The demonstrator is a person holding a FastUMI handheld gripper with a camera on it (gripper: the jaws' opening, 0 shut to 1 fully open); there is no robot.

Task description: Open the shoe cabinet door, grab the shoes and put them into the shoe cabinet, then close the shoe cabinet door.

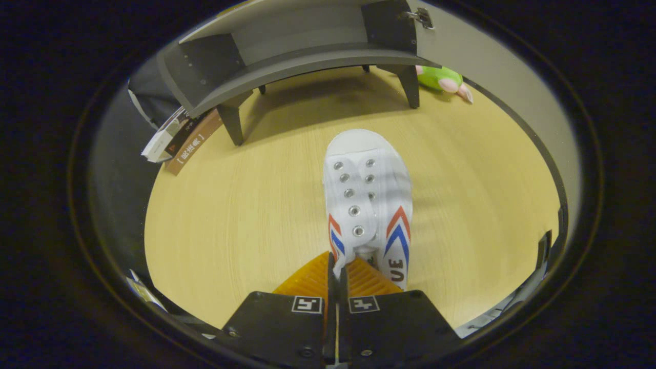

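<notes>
At the bottom centre of the frame, the gripper (pixel 337 271) is pinched nearly closed on the heel edge of the white canvas shoe with red-and-blue chevrons (pixel 366 205), which points across the pale wooden counter (pixel 230 230) toward the open grey shoe cabinet (pixel 287 56) at upper centre.

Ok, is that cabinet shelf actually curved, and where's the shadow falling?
Gripper view: the shoe cabinet shelf bows from fisheye distortion, likely straight in reality; its soft shadow lies on the wooden floor beneath and just in front of it; the white shoe, pinched at its edge by the gripper, looks sharp and evenly lit.
</notes>
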